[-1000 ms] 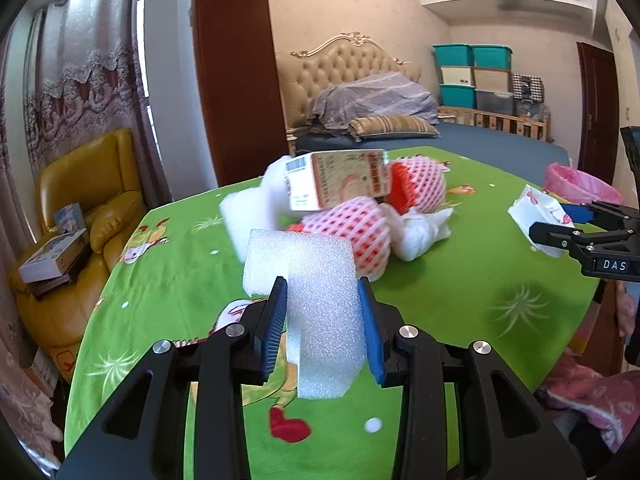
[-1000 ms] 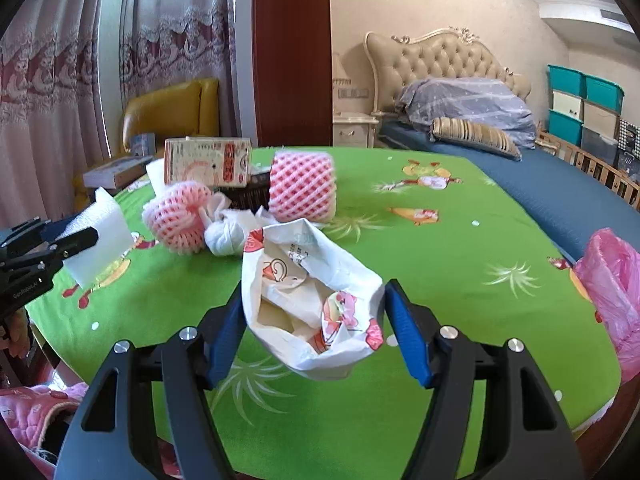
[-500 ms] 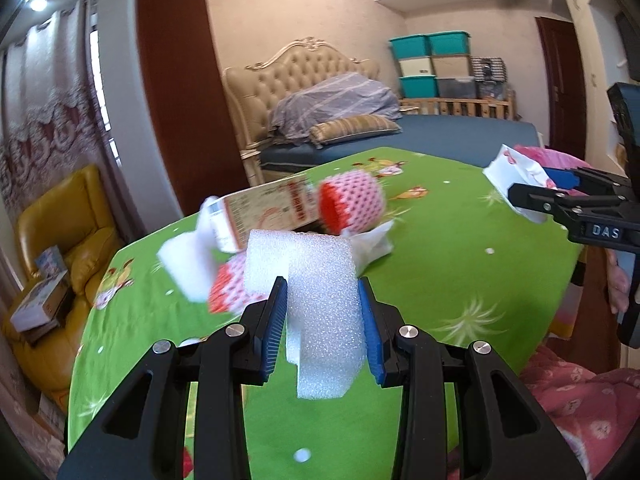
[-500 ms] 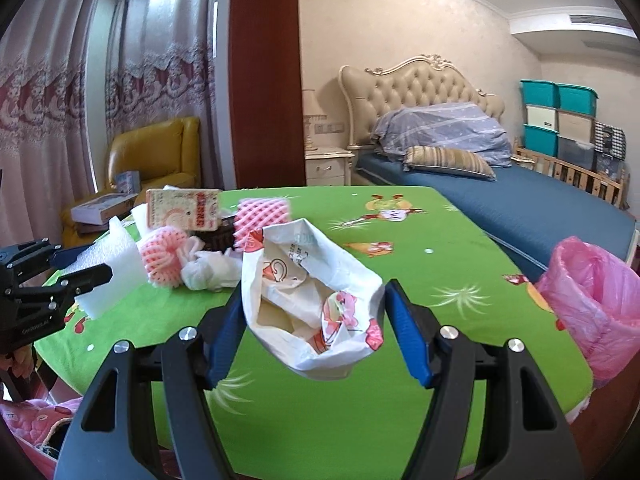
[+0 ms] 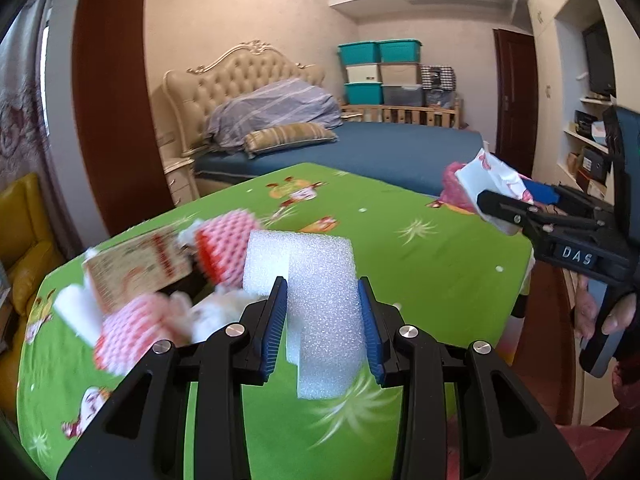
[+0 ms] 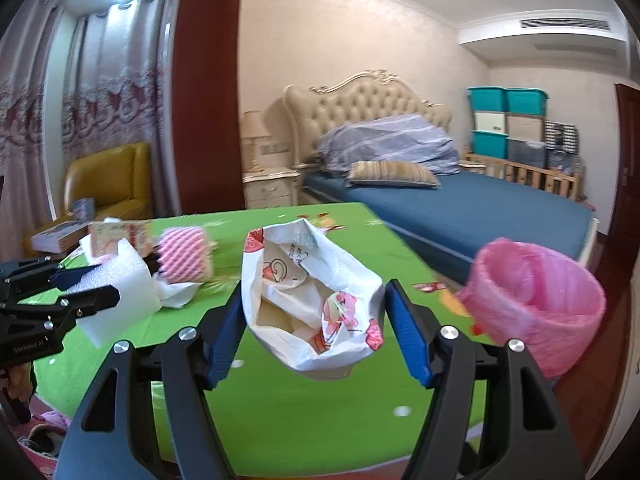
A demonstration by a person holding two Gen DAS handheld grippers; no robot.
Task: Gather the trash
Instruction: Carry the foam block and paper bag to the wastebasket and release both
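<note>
My left gripper (image 5: 323, 320) is shut on a white foam block (image 5: 320, 300), held above the green tablecloth (image 5: 420, 264). My right gripper (image 6: 316, 316) is shut on a crumpled white printed paper bag (image 6: 312, 300). A bin lined with a pink bag (image 6: 536, 300) stands at the table's right edge, just right of the right gripper. Across the views, the right gripper (image 5: 508, 204) with the paper bag (image 5: 488, 176) shows at the right, and the left gripper (image 6: 80, 288) with the foam block (image 6: 124, 292) at the left.
A pile of trash lies on the table's left part: pink foam fruit nets (image 5: 224, 248), a printed carton (image 5: 140, 268), white tissue (image 6: 176, 292). Behind the table are a bed (image 6: 460, 200), a yellow armchair (image 6: 108, 180) and stacked storage boxes (image 6: 508, 124).
Both grippers have swung to the right with their loads. The trash pile has slid to the left in both views, and the pink-lined bin has come closer in the right wrist view.
</note>
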